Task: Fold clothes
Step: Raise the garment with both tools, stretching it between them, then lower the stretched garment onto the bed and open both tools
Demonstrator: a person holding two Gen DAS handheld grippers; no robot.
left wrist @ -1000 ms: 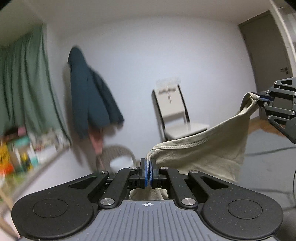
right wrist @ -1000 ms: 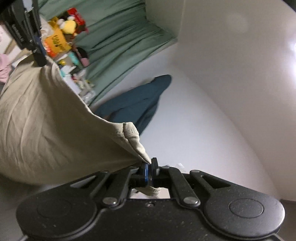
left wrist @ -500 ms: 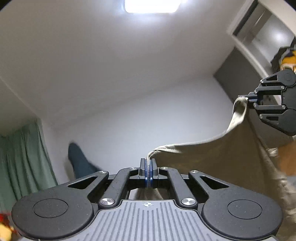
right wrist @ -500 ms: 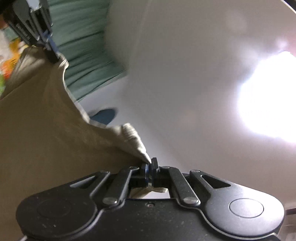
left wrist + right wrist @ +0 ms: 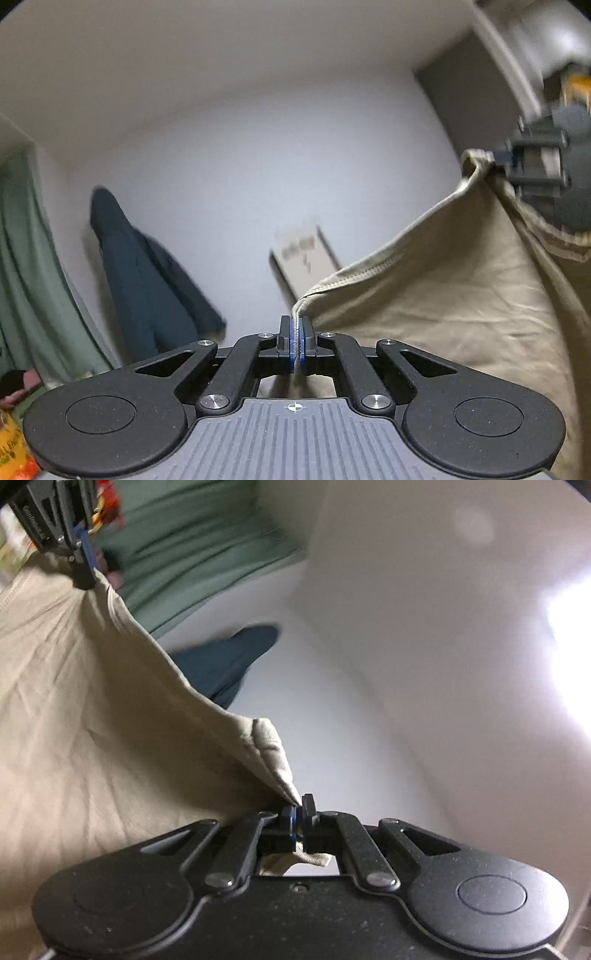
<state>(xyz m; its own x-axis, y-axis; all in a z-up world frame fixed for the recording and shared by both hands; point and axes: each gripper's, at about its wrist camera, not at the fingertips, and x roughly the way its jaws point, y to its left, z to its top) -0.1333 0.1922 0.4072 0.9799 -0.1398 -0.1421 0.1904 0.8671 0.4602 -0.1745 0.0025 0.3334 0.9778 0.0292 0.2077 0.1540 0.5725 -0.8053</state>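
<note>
Beige garment held in the air, one hemmed edge stretched between both grippers.

Left gripper [image 5: 297, 341] pinches one corner of the beige garment [image 5: 443, 295]; right gripper [image 5: 298, 818] is clamped on the opposite corner. The hem [image 5: 373, 267] runs from one set of jaws to the other, cloth hanging below. No surface in view; the arms look equally placed. Teal jacket [image 5: 147, 273] hangs on the wall behind.

Beige garment [image 5: 443, 306] of matt, creased cloth, tool [image 5: 297, 343] matt black plastic

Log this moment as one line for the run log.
left tool: shut on beige garment | right tool: shut on beige garment | garment: held up, spread between tools | fold: not done
</note>
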